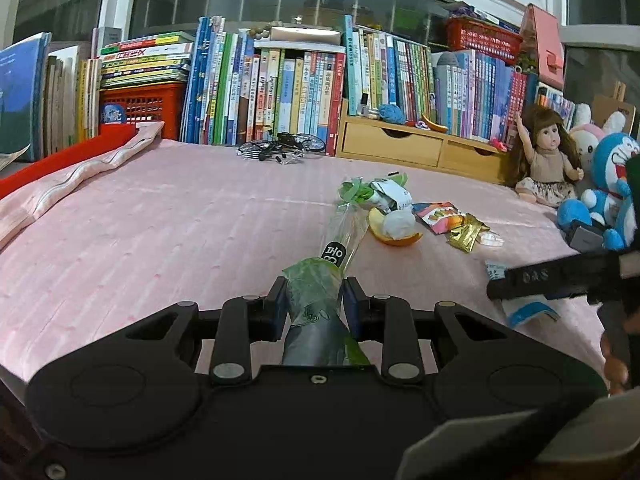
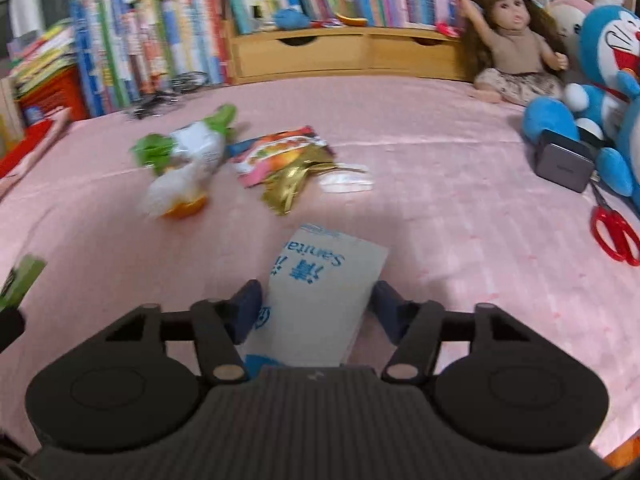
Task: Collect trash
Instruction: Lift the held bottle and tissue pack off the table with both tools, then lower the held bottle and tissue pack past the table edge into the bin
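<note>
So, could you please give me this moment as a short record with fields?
surface: pink bedspread
left gripper: shut on green plastic wrapper
right gripper: jaws either side of white wipe packet, grip unclear
loose trash: orange peel, gold wrapper, colourful snack packet
not trash: red scissors, doll

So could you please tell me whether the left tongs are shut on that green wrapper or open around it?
Shut on it: the left tongs press both pads against the green wrapper, bunching it.
</note>
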{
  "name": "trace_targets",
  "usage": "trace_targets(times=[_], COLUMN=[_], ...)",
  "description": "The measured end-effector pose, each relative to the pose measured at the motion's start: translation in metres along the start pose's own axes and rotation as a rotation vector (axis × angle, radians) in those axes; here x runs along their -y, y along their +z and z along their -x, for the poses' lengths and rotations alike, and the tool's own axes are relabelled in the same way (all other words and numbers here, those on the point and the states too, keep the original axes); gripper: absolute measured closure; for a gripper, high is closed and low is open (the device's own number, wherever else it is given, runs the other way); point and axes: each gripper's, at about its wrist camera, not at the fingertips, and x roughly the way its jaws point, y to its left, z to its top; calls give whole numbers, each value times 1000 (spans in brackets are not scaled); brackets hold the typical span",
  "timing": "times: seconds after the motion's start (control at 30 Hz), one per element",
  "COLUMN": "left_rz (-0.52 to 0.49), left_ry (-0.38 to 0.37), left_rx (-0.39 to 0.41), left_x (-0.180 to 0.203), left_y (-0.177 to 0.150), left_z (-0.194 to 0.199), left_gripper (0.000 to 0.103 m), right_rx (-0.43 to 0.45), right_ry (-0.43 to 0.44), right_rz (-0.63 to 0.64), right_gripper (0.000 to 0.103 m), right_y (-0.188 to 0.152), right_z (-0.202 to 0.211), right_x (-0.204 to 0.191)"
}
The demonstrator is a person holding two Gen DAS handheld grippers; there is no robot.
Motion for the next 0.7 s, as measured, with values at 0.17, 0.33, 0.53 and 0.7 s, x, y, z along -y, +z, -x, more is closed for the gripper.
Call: trace_targets(times=[0.17,0.33,0.53,0.7], left_rz=[23,34,28,19], left_ry=[-9,-37,-56,-65], left_rx=[0,-24,-53,-78], left_x=[-4,-5,-6,-9], left_y=[-3,-11,-25,-35], left_z=[16,37,66,92], left_gripper=[76,76,76,76], right_rx=[21,34,52,69], right_ry=[97,211,298,348], right_rz=[11,25,51,108], right_gripper=[50,50,50,50], right_y=[-12,-31,-62,-86], right_z=[18,42,75,101], right_x=[2,2,-2,-10])
